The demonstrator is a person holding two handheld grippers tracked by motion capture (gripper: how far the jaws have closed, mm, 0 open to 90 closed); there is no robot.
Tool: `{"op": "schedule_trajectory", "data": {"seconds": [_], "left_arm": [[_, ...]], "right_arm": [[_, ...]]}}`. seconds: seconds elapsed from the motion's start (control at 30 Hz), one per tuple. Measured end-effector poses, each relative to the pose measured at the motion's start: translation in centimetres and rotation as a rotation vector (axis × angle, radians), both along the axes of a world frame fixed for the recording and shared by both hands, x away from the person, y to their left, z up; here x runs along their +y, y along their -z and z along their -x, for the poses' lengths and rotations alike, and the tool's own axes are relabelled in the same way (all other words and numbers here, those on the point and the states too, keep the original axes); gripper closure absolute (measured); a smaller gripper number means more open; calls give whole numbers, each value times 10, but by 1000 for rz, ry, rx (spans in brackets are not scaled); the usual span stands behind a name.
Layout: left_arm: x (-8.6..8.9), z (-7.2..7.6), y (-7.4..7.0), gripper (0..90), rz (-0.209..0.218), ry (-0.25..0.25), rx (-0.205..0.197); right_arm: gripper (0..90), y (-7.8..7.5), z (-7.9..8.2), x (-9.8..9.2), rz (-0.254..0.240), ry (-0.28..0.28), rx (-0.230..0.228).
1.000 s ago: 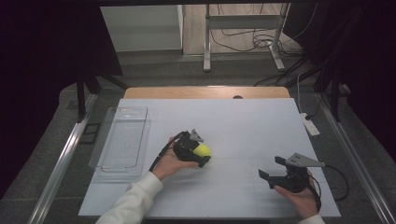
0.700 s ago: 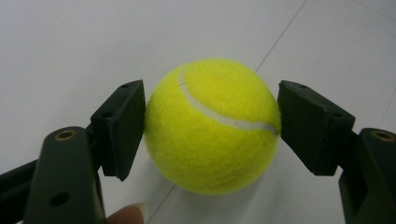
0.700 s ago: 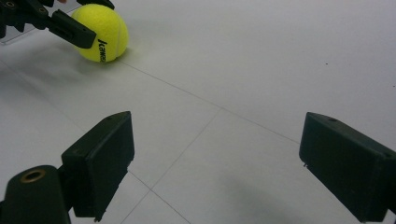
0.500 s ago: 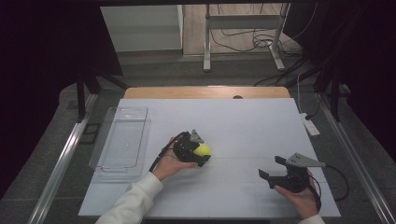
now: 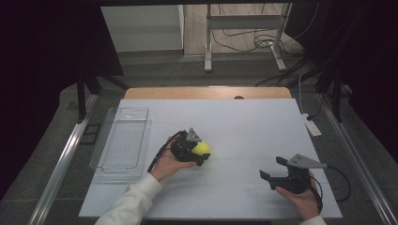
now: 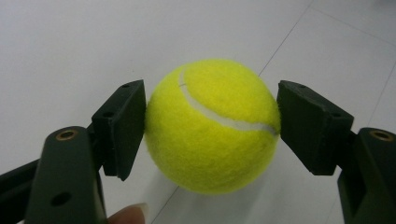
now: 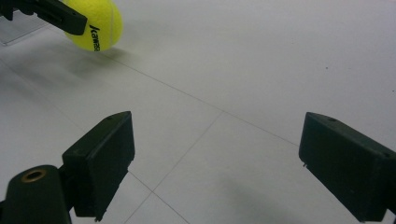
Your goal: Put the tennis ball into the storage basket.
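A yellow tennis ball [image 5: 203, 148] rests on the white table [image 5: 244, 122], left of its middle. My left gripper [image 5: 201, 153] is shut on it; in the left gripper view both black pads [image 6: 122, 125] press the ball [image 6: 212, 126] from either side, and a fingertip shows at the bottom edge. My right gripper [image 5: 272, 168] stands open near the front right of the table, held low in a hand, with only bare table between its jaws [image 7: 219, 163]. The right gripper view shows the ball [image 7: 95, 23] far off at the top left, with a left-gripper jaw across it.
A clear plastic tray [image 5: 112, 112] lies at the table's left side, beside the left hand. A white power strip [image 5: 312, 126] sits at the right edge. Cables trail from both grippers. Metal rails run along both sides of the table.
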State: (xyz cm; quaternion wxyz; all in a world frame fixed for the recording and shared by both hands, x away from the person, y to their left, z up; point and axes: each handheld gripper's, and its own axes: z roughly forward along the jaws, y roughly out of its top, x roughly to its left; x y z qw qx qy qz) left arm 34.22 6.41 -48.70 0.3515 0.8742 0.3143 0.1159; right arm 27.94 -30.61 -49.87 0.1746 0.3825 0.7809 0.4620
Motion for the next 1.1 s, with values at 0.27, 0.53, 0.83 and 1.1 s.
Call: {"op": "schedule_trajectory", "data": {"seconds": [0.27,0.53,0.83,1.1], "left_arm": [[4,1,-4,274,12,-4,-1],[7,2,-8,274,22,-7,-12],[11,5,-13,274,43,-9,-28],[15,7,-21,274,65,-8,-45]], "right_arm": [[105,0,0,0,-1,0,-2],[105,0,0,0,-1,0,-2],[105,0,0,0,-1,0,-4],[105,0,0,0,-1,1,-4]]}}
